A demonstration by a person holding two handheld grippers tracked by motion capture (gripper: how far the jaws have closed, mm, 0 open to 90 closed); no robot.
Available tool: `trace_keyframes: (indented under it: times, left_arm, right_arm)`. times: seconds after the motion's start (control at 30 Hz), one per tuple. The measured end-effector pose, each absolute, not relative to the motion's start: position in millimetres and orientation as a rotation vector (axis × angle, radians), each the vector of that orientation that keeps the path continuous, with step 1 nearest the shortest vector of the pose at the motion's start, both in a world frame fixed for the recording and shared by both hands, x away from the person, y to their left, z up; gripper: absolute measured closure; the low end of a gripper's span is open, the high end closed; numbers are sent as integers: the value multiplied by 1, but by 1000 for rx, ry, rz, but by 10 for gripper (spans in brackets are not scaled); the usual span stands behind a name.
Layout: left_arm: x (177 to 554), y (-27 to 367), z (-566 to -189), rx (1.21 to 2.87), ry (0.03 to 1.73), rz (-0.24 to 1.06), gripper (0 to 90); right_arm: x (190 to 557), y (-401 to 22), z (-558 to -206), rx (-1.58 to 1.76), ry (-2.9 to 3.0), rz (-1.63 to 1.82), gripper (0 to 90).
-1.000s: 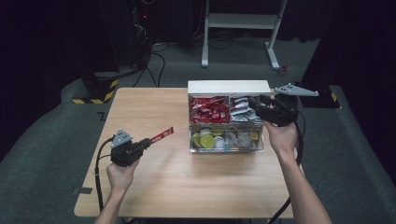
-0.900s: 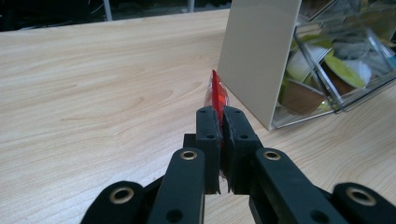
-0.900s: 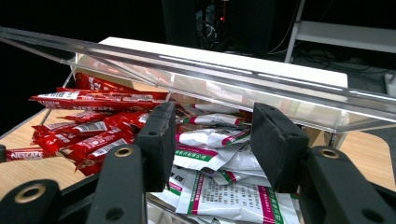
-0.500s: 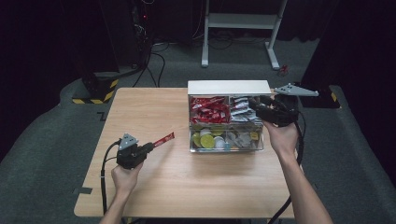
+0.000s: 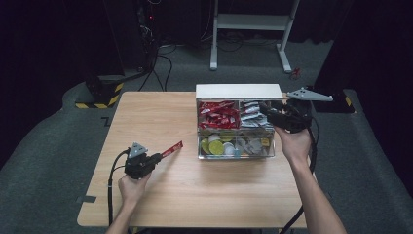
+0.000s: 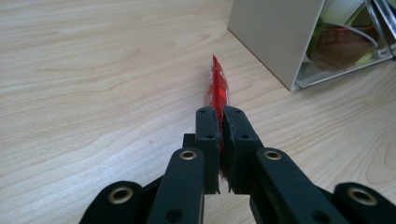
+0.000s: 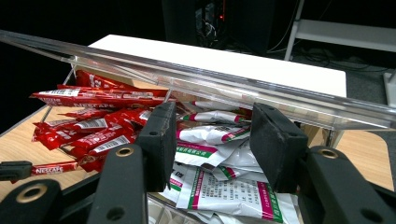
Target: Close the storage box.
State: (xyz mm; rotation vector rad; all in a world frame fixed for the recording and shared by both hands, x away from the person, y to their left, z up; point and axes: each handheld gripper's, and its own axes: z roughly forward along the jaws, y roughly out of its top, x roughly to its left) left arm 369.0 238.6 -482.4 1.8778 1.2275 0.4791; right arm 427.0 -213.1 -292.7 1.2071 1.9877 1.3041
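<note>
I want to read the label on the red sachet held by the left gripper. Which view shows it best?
The high view: the red sachet lies broadside, though small. The left gripper view gives the red sachet edge-on between shut jaws.

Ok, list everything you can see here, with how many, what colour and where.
Table: one, light wood, centre of the high view.
Clear organiser box: one, transparent with a white top, right half of the table.
Red sachets: a pile, red, back left compartment.
White sachets: a pile, white with pink and green print, back right compartment.
Round capsules: several, yellow-green and white, front left compartment.
Single red sachet: one, red, clamped in the left gripper, above the table left of the box.
Metal stand: one, white, on the floor behind the table.
Left gripper: black, shut on the sachet.
Right gripper: black, jaws apart at the box's back right compartment.
</note>
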Motion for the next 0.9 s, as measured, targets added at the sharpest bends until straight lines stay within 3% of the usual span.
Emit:
trace_keyframes:
  times: [0.37, 0.53, 0.9]
  left_arm:
    - [371, 232, -498, 1945, 1246, 431, 819]
    - [371, 233, -502, 1979, 1245, 411, 724]
    - [366, 246, -500, 1889, 1295, 449, 516]
  right_arm:
    - [427, -213, -292, 1209, 1988, 1302, 508]
    - [427, -213, -292, 1206, 1987, 1298, 507]
    - [426, -213, -292, 1205, 1985, 1304, 507]
